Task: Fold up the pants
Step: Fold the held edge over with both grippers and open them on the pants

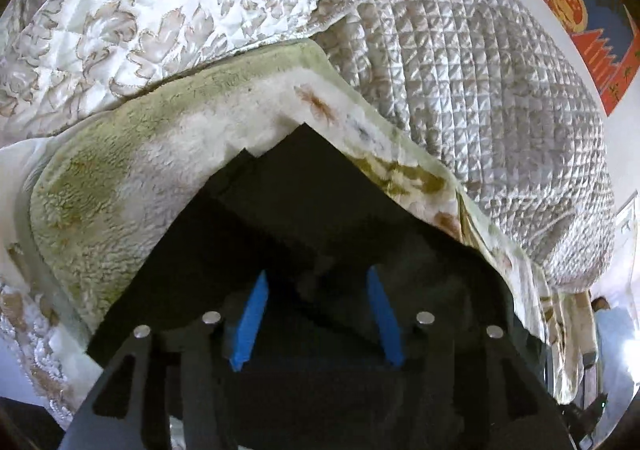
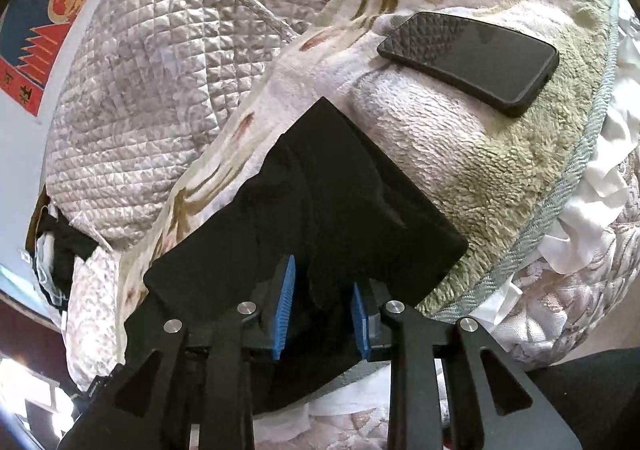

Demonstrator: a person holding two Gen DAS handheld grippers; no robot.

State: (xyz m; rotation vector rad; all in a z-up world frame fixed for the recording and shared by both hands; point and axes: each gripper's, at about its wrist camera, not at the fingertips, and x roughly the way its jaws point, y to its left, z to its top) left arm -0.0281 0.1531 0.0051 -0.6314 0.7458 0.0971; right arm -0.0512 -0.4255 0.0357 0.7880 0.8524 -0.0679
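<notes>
The black pants (image 2: pixel 308 210) lie folded into a compact, flat rectangle on a fuzzy green and white blanket (image 2: pixel 460 154) spread over a bed, which gives a soft but fairly even place to press the layers down. A quilted grey cover (image 2: pixel 152 82) bunches up behind the blanket, and a dark phone (image 2: pixel 468 58) rests on the blanket just beyond the pants, clear of the fabric so it does not get caught in a fold.

The right gripper (image 2: pixel 323 314) has its jaws set narrow around a raised ridge of the black cloth at the near edge; the blue pads (image 2: pixel 285 310) flank the fabric, but whether they actually pinch it I cannot tell.

The left gripper (image 1: pixel 316 314) hovers over the same dark cloth with its jaws about halfway apart and nothing pressed between its pads (image 1: pixel 250 320). Judging by the square corners, the fold looks nearly finished, with that hand freed for smoothing or a last tuck.
</notes>
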